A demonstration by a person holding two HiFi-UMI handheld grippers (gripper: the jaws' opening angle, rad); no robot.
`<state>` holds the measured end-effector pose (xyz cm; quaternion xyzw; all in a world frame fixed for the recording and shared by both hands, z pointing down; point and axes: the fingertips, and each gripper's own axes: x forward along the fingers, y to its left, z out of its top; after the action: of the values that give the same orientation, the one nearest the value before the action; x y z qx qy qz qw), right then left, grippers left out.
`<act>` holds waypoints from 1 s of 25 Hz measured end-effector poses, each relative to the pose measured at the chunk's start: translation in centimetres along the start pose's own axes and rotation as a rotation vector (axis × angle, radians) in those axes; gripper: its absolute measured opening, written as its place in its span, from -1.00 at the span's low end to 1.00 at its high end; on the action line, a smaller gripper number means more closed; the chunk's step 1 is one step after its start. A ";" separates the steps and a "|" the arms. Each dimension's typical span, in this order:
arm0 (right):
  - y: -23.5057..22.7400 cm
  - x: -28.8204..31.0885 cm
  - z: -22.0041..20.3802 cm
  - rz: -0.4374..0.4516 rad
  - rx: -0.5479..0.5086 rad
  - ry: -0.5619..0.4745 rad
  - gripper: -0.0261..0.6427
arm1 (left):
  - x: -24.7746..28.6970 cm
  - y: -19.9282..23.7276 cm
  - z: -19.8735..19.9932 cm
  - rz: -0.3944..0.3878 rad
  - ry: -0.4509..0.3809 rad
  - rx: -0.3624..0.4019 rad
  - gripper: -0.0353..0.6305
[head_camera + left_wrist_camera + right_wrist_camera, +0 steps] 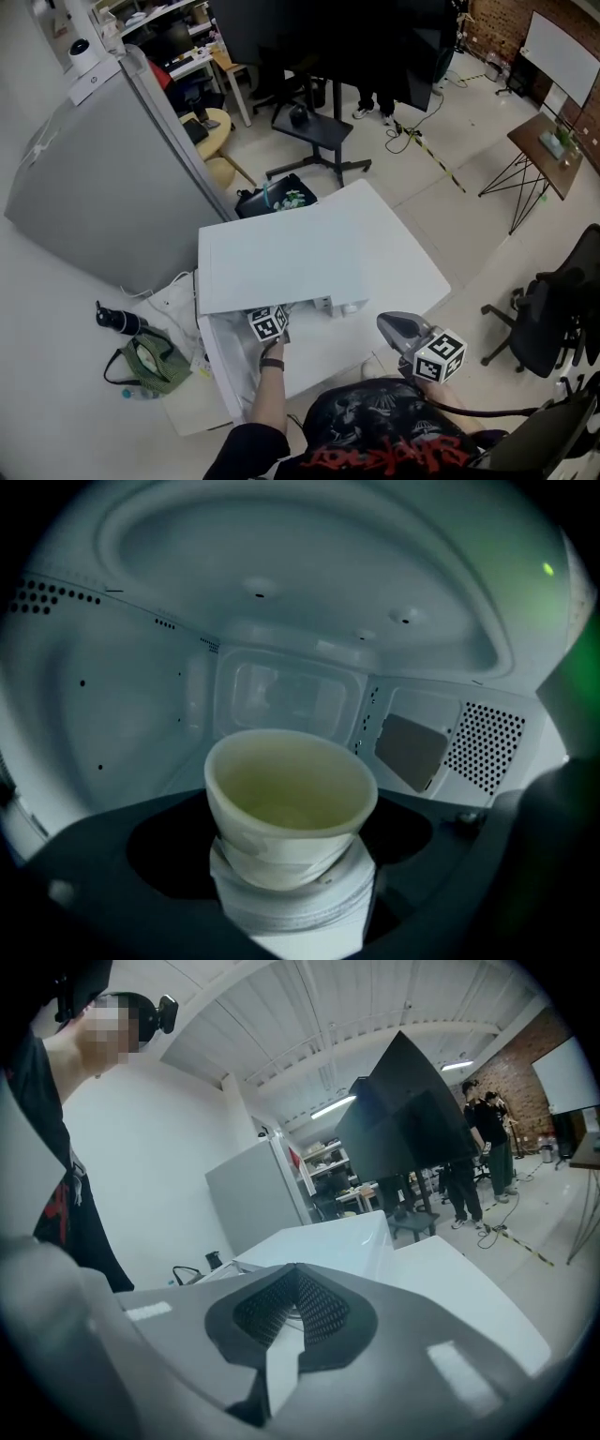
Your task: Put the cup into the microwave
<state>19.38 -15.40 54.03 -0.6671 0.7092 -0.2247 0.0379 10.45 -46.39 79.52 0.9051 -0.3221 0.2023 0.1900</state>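
Note:
In the left gripper view, a cream cup (289, 803) with a white ribbed band round its base sits upright between the dark jaws of my left gripper (291, 860), which is shut on it. Cup and jaws are inside the white microwave's cavity (281, 691), just above its floor. In the head view the left gripper (270, 324) reaches into the front of the white microwave (291, 253), and the cup is hidden there. My right gripper (401, 330) hangs to the right of the microwave. Its jaws (297, 1288) are shut on nothing.
The microwave stands on a white table (412, 262), with its door (225, 361) swung open at the lower left. A grey cabinet (103, 178) stands at the left, and a green bag (150, 364) lies on the floor. People stand beyond a black screen (403, 1115).

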 end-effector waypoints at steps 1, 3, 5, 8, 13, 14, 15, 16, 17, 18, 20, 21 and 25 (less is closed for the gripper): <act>0.2 0.1 0.0 0.011 -0.003 0.000 -0.92 | -0.5 -0.2 0.2 -0.008 0.006 0.008 0.43; 0.3 -0.1 0.0 0.023 -0.002 -0.001 -0.92 | -1.1 -0.7 0.1 -0.032 0.024 0.065 0.43; 0.3 -0.5 -0.2 0.027 0.003 0.008 -0.92 | -1.5 -1.1 -0.6 -0.049 0.047 0.124 0.42; 0.3 -0.9 0.0 0.043 0.009 0.011 -0.92 | -2.1 -1.0 -0.6 -0.052 0.064 0.156 0.37; -0.1 -1.2 1.2 0.053 0.006 0.005 -0.92 | -2.5 -2.0 0.3 -0.081 0.067 0.182 0.36; -0.1 -1.3 1.1 0.053 0.010 0.008 -0.92 | -2.8 -2.2 0.1 -0.092 0.070 0.183 0.34; -0.1 -1.3 1.0 0.054 0.014 0.011 -0.92 | -3.2 -2.3 0.0 -0.100 0.071 0.184 0.32; 0.0 -1.3 0.9 0.056 0.017 0.015 -0.92 | -3.5 -2.3 -0.1 -0.102 0.071 0.184 0.30; 0.1 -1.3 0.8 0.059 0.020 0.018 -0.92 | -3.8 -2.3 -0.2 -0.101 0.070 0.185 0.28; 0.2 -1.2 0.7 0.063 0.021 0.021 -0.92 | -4.0 -2.3 -0.2 -0.099 0.066 0.185 0.27; 0.4 -1.1 0.4 0.074 0.022 0.024 -0.92 | -4.3 -2.4 -0.2 -0.099 0.048 0.179 0.27; 0.6 -1.0 0.2 0.080 0.023 0.025 -0.92 | -4.5 -2.4 -0.2 -0.100 0.038 0.171 0.27; 1.1 -0.6 -0.2 0.104 0.027 0.031 -0.92 | -6.1 -3.2 -1.0 -0.125 0.020 0.114 0.33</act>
<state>18.32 -14.71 53.62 -0.6252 0.7404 -0.2423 0.0476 7.97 -40.49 76.67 0.9307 -0.2513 0.2170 0.1538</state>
